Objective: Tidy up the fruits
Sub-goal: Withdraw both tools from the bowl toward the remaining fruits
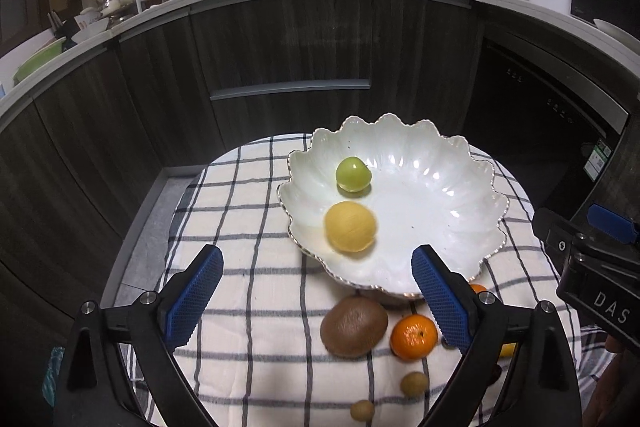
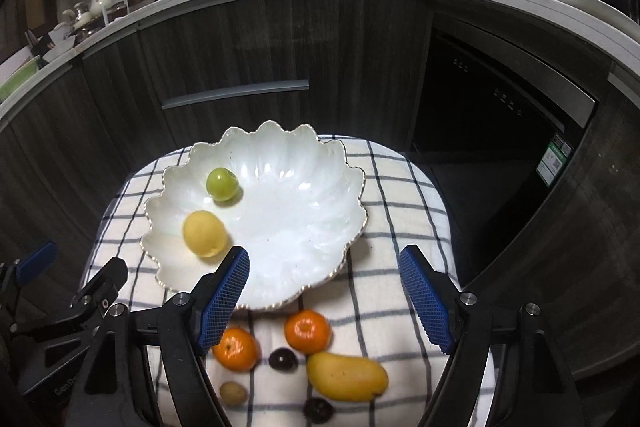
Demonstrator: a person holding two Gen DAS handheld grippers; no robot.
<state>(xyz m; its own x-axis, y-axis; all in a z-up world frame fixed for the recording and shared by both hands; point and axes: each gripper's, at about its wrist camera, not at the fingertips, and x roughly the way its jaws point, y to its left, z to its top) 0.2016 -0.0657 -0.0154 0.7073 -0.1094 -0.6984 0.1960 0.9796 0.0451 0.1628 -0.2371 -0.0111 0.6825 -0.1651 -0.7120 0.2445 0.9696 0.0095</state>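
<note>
Your left gripper (image 1: 318,301): wide open, empty; bowl (image 1: 460,155) rim just ahead.
Your right gripper (image 2: 324,297): wide open, empty; tangerine (image 2: 307,331), mango (image 2: 346,377) below.

Two fruits in the bowl (image 2: 320,227); kiwi (image 1: 354,325), tangerines (image 2: 307,330), mango (image 2: 346,375) on the cloth (image 2: 400,195) before it.

The left gripper (image 1: 318,301) hangs with its blue-padded fingers (image 1: 195,297) spread wide, nothing between them. The right gripper (image 2: 324,299) is likewise agape and empty (its black body shows at the left wrist view's right edge), level beside the left.
</note>
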